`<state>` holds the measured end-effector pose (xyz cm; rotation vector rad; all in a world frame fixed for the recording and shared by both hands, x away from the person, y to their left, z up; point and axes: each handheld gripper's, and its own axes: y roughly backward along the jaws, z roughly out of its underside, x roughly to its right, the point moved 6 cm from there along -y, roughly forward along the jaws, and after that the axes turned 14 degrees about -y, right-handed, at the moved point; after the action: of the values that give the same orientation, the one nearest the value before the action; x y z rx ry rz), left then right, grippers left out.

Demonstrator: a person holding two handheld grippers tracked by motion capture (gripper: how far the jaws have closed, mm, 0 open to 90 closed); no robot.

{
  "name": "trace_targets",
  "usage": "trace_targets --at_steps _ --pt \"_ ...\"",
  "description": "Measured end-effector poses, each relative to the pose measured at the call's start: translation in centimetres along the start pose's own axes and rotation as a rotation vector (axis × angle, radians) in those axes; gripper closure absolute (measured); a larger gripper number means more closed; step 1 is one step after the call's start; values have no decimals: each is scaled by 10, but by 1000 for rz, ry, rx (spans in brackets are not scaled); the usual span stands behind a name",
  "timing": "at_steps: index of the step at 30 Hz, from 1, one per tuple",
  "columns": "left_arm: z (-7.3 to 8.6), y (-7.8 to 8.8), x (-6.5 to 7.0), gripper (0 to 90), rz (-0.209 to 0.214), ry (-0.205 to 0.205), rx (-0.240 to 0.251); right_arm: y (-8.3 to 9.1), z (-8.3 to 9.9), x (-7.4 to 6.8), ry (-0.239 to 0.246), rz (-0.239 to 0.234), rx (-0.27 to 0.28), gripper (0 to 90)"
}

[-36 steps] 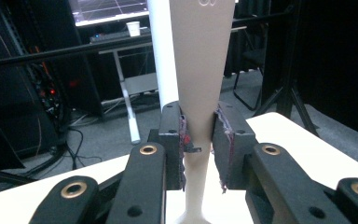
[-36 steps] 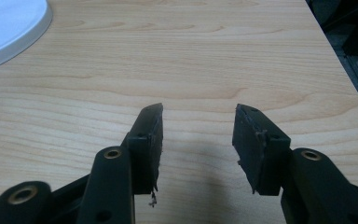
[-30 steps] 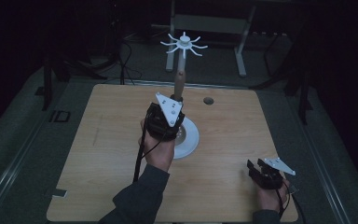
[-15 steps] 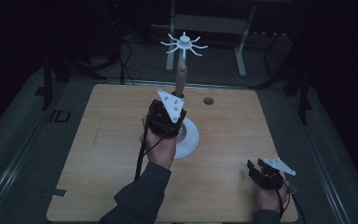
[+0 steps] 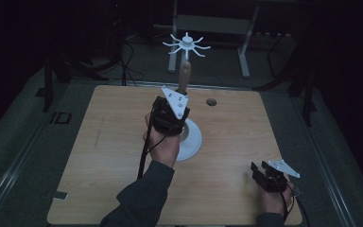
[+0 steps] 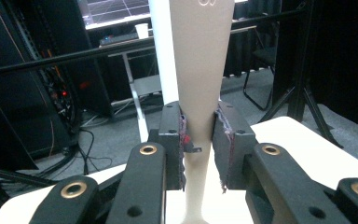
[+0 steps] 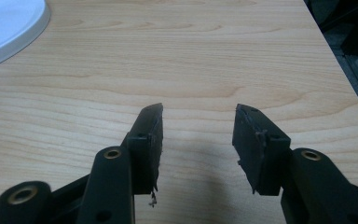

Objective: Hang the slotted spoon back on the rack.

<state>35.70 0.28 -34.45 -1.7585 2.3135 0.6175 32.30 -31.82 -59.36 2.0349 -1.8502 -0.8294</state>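
Dim light covers a room with a pale wooden table (image 5: 104,142) in the middle. Nearest, at the table's near right corner, the right gripper (image 5: 259,173) rests low over bare wood in the person's right hand (image 5: 275,198); in the right gripper view its jaws stand apart with nothing between them. Farther in, at the table's centre, the left hand (image 5: 163,144) holds the left gripper (image 6: 200,140) clamped on the narrow lower part of a beige tapered post (image 6: 200,70), both pads pressing its sides. That post stands upright on a round white base (image 5: 191,142) and carries a white spoked crown (image 5: 186,44) at its top. Beyond it a small dark hole (image 5: 211,101) marks the tabletop. Behind the table stand a metal frame (image 5: 217,23) and dark equipment racks (image 6: 23,84).
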Motion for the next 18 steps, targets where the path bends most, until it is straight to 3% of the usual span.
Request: trace_targets --at_steps 18 --pt "-5 -7 -4 745 -10 -6 -19 0 0 1 -3 1 0 525"
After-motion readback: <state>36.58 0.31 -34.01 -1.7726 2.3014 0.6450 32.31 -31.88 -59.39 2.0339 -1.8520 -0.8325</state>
